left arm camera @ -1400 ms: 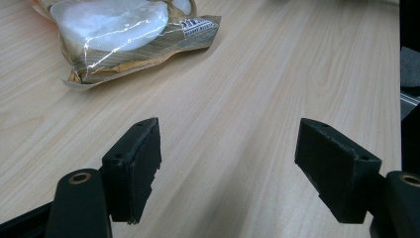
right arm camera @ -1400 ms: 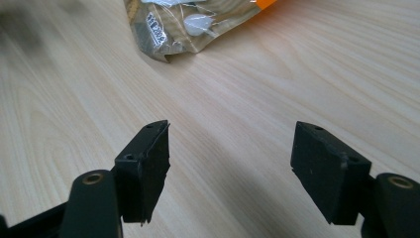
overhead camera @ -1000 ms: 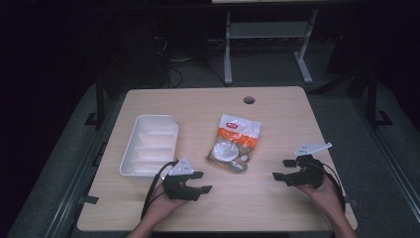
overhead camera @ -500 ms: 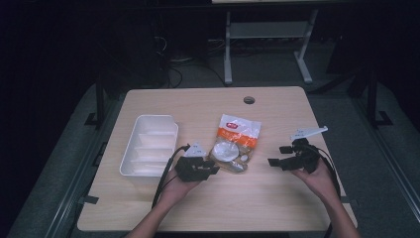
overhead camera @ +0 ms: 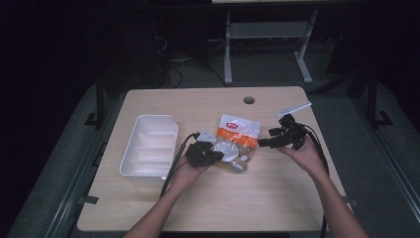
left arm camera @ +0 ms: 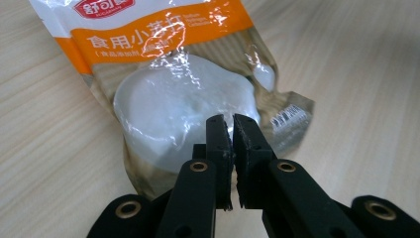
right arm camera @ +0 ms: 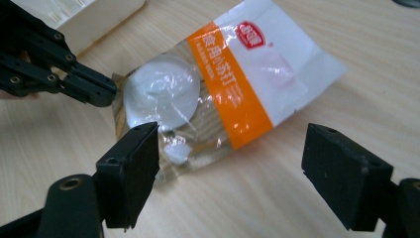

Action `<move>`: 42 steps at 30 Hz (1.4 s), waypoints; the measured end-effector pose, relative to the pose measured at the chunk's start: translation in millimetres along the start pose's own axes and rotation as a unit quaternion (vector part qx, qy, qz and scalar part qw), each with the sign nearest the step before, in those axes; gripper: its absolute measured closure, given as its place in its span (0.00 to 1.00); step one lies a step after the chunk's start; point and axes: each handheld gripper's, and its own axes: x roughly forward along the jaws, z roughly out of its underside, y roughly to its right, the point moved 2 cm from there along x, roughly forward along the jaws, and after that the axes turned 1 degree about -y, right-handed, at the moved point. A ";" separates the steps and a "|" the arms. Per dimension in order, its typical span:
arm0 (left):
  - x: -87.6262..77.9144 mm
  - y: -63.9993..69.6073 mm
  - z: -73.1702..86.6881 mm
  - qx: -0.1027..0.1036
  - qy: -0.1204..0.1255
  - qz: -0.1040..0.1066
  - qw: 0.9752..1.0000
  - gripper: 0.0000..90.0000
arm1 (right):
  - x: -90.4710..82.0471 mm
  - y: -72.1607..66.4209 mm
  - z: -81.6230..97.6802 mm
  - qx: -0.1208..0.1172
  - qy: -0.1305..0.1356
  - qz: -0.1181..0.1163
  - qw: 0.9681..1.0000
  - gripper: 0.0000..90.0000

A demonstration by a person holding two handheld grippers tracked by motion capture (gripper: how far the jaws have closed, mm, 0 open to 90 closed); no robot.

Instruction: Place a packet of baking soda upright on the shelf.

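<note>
Wooden table (overhead camera: 277, 198) under dim light: my left gripper (left arm camera: 232, 124) has just been closing, jaws nearly together with nothing between them, tips at the pouch's (overhead camera: 236, 141) near edge. My right gripper (right arm camera: 230, 163) gapes wide, empty, beside it. Tray (overhead camera: 130, 157) sits left.
</note>
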 end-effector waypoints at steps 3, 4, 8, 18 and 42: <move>5.8 -3.5 -4.0 -0.003 -0.010 -0.008 1.000 0.96 | 6.8 1.1 -12.6 -0.003 -0.009 0.005 1.000 0.24; 8.0 -4.7 -5.0 -0.004 -0.016 -0.010 1.000 0.96 | 9.0 1.7 -16.2 -0.003 -0.008 0.005 1.000 0.24; 12.2 -5.6 -8.7 -0.012 -0.018 -0.015 1.000 0.96 | 21.5 5.7 -26.2 -0.006 -0.018 0.020 1.000 0.26; 13.5 -5.6 -8.9 -0.017 -0.025 -0.018 0.999 0.99 | 46.8 31.1 -22.0 0.048 -0.042 0.048 0.997 0.26; 5.8 -9.5 -4.6 -0.027 -0.009 -0.012 1.000 0.83 | 69.6 29.9 -17.2 0.066 -0.019 -0.049 0.996 0.97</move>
